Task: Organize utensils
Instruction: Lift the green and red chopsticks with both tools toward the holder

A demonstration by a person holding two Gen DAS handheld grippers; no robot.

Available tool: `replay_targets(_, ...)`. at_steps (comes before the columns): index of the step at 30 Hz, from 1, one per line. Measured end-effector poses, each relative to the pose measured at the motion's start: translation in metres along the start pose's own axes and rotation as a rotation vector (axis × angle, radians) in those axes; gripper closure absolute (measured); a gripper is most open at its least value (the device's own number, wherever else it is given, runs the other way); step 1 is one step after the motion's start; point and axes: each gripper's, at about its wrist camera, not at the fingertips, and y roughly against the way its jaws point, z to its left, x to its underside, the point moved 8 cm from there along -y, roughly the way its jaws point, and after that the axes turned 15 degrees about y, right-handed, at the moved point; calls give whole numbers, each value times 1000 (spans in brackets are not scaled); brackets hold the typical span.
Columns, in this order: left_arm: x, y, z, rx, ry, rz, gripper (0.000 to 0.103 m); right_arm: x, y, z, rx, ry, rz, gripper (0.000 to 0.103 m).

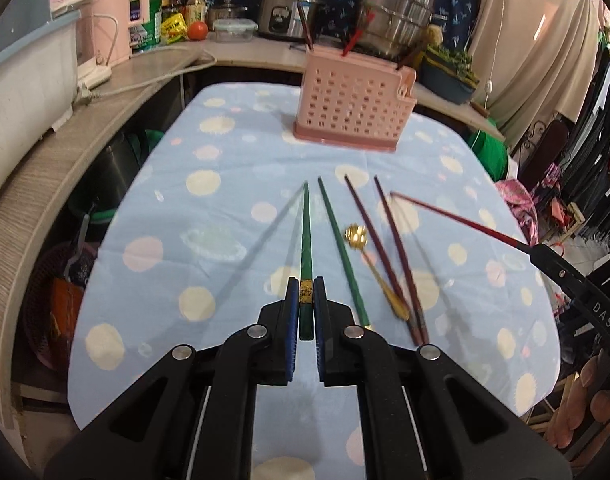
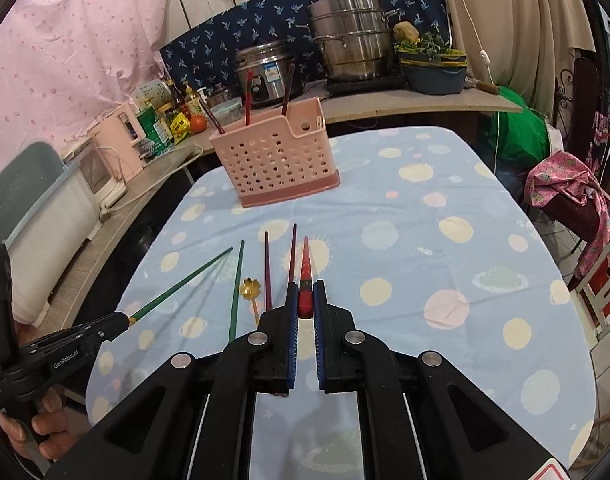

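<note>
Kitchen corner, cluttered counter behind with steel pots and bottles; in front a worktop [image 1: 225, 240] under a blue cloth printed with pale dots. Item one: pink perforated utensil holder [image 1: 351, 108], standing upright at the far end of the worktop, several chopsticks already poking out of it. Item two: left tongs [image 1: 306, 300], clamped on a green chopstick [image 1: 305, 232] near its gold-banded butt end, the tip pointing away toward the holder and the stick lifted clear of the cloth, its shadow lying to the left. Item three: right tongs [image 2: 306, 300], clamped on a red chopstick [image 2: 306, 264] at its thick end, tip likewise forward and raised. Items left lying on the cloth between the two tongs: a second green chopstick [image 1: 341, 256], a gold spoon [image 1: 375, 272] and two dark maroon chopsticks [image 1: 389, 256], all just beside one another and well short of the holder. Handling note, as a judgement: each stick is held far back, so the long free end will swing; carry both slowly, tip the points downward only once over the holder's open top, and lower them into a compartment without knocking the sticks already there or nudging the light holder.
</note>
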Motion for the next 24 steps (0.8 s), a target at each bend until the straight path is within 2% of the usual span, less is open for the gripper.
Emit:
replay_targets(10,-59,38,-18,35,-6,-135,96,-54,28,-17,2,-27,-116,96)
replay_targets(24,-144,55,-48,98,7,-221,96,-126,37,-29,38,-3,-242,96)
